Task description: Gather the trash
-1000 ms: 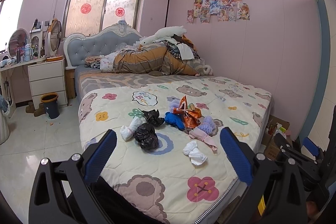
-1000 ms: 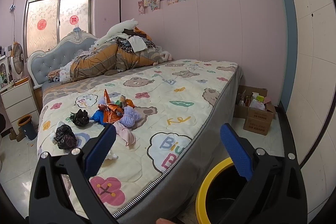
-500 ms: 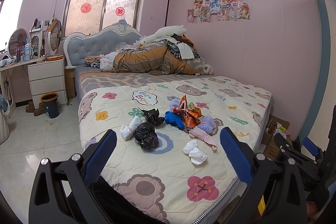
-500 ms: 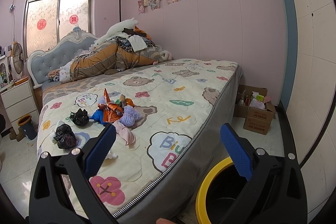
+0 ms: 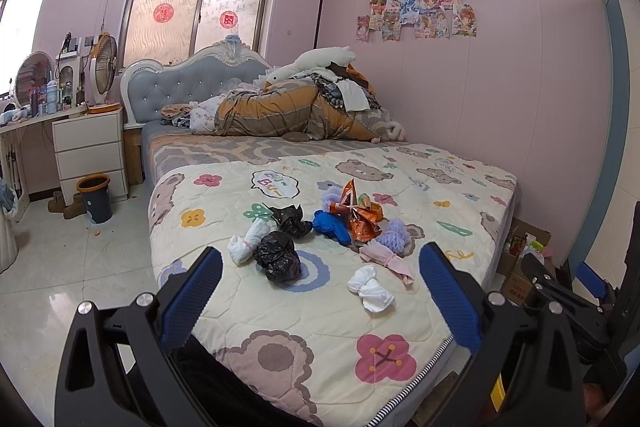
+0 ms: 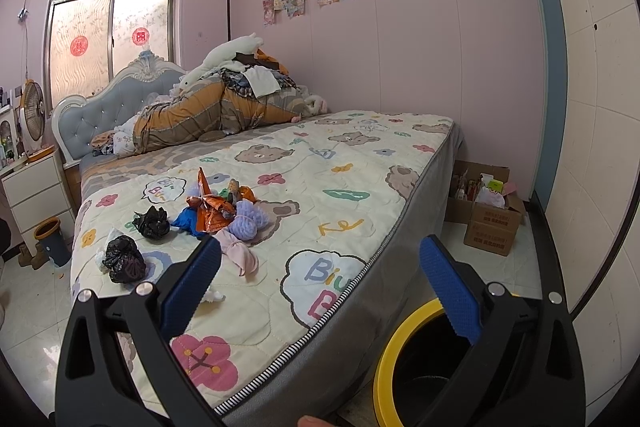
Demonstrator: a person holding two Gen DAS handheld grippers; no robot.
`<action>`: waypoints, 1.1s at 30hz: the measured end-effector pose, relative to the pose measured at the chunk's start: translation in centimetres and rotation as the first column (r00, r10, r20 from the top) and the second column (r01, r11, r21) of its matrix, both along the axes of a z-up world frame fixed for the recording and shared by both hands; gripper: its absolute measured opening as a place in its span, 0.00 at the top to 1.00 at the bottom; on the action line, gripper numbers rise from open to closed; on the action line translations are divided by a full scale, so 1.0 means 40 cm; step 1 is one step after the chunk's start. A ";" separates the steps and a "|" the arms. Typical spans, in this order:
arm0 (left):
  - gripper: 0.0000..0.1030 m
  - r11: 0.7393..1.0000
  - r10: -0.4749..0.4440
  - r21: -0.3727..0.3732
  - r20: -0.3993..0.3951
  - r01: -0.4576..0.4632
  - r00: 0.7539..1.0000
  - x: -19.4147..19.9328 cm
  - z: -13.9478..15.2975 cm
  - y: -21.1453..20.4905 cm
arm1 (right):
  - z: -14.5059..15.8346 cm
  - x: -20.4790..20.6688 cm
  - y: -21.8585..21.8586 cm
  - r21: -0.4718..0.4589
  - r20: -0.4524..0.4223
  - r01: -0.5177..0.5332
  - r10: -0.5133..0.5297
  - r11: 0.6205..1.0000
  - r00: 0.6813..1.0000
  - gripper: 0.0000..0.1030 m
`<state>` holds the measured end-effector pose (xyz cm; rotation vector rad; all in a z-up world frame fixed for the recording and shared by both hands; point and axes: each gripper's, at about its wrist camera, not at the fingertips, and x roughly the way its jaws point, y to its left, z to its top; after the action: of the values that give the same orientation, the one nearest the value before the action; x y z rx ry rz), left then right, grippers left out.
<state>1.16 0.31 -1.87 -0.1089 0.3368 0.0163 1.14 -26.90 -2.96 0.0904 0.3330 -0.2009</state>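
By bed (image 5: 240, 311), both tools gape empty; only rt view shows yellow-rimmed bin (image 6: 390, 359), prob. empty.

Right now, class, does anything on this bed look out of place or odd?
Yes: a cluster of litter lies on the patterned quilt, where rubbish does not belong: two knotted black plastic bags, a crumpled orange foil wrapper, white tissue wads, a blue bag. The yellow-rimmed black bin stands beside the bed.
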 end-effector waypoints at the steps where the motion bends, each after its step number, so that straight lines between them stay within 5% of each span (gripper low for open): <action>1: 0.08 1.000 -0.001 0.000 -0.001 0.001 1.000 0.000 -0.001 0.000 | -0.002 0.000 0.002 0.000 -0.001 -0.001 0.001 1.000 1.000 0.07; 27: 0.08 0.998 0.044 -0.031 -0.036 -0.046 0.998 0.034 -0.023 0.028 | -0.037 0.034 0.014 0.029 -0.030 -0.085 0.086 0.996 0.996 0.07; 33: 0.08 0.997 0.062 0.046 -0.064 -0.059 0.996 0.109 -0.049 0.069 | -0.049 0.097 0.015 0.011 -0.050 -0.164 0.165 0.986 0.985 0.07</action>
<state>5.52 3.09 -3.82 -0.0746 0.3986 0.0874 5.03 -26.31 -4.91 0.0644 0.3898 -0.0385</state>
